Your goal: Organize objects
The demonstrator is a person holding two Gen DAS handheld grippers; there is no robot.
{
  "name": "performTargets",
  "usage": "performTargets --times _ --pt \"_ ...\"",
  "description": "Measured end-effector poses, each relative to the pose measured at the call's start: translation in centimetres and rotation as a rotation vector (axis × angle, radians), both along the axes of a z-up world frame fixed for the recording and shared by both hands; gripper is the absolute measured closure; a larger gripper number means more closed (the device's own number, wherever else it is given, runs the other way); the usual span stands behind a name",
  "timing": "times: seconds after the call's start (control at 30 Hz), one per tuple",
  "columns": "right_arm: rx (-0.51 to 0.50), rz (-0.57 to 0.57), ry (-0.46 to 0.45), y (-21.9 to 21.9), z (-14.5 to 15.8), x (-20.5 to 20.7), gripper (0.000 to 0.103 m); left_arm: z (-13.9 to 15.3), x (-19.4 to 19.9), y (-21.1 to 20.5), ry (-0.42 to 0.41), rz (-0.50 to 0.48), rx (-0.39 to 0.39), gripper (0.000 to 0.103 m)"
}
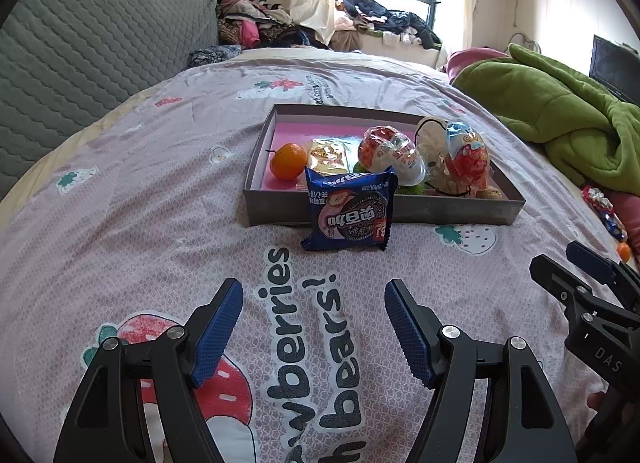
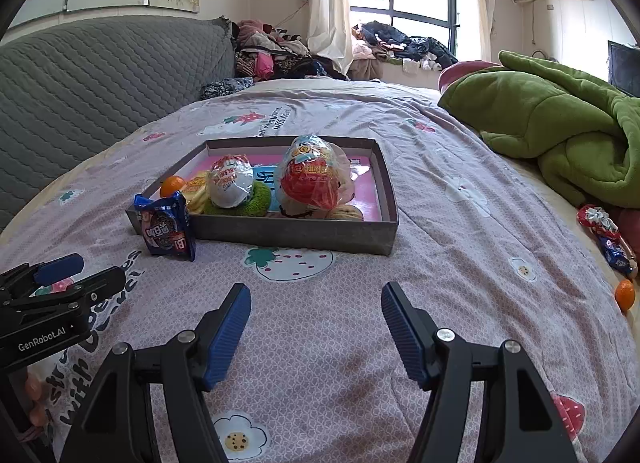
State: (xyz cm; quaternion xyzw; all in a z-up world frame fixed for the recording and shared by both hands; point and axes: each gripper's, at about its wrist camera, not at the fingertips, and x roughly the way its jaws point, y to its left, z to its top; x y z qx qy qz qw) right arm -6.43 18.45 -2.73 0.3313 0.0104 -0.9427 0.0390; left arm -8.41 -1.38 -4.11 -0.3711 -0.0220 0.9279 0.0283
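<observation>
A grey shallow box (image 1: pixel 440 212) (image 2: pixel 304 233) with a pink floor sits on the bed. Inside lie an orange (image 1: pixel 288 161) (image 2: pixel 172 186), a yellow snack packet (image 1: pixel 326 155), two wrapped egg-shaped treats (image 1: pixel 390 157) (image 2: pixel 316 179) and a green item. A blue cookie packet (image 1: pixel 348 209) (image 2: pixel 166 229) leans upright against the box's front wall, outside it. My left gripper (image 1: pixel 314 327) hangs open over the sheet, short of the packet, nothing between its fingers. My right gripper (image 2: pixel 316 329) is open too, empty, in front of the box.
A green blanket (image 2: pixel 560 131) is heaped at the right. Near the bed's right edge lie a loose orange (image 2: pixel 625 294) and wrapped snacks (image 2: pixel 604 233). A grey quilted headboard (image 1: pixel 92 51) rises at the left. Clothes are piled under the window behind.
</observation>
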Motion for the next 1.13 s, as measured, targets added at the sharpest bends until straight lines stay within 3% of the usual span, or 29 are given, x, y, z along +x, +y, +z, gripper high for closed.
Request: performTargets --times 1.13 --pt "0.009 -0.017 -0.022 0.04 -0.64 -0.36 0.036 -0.14 0.23 -0.11 0.01 0.006 -0.018 0.028"
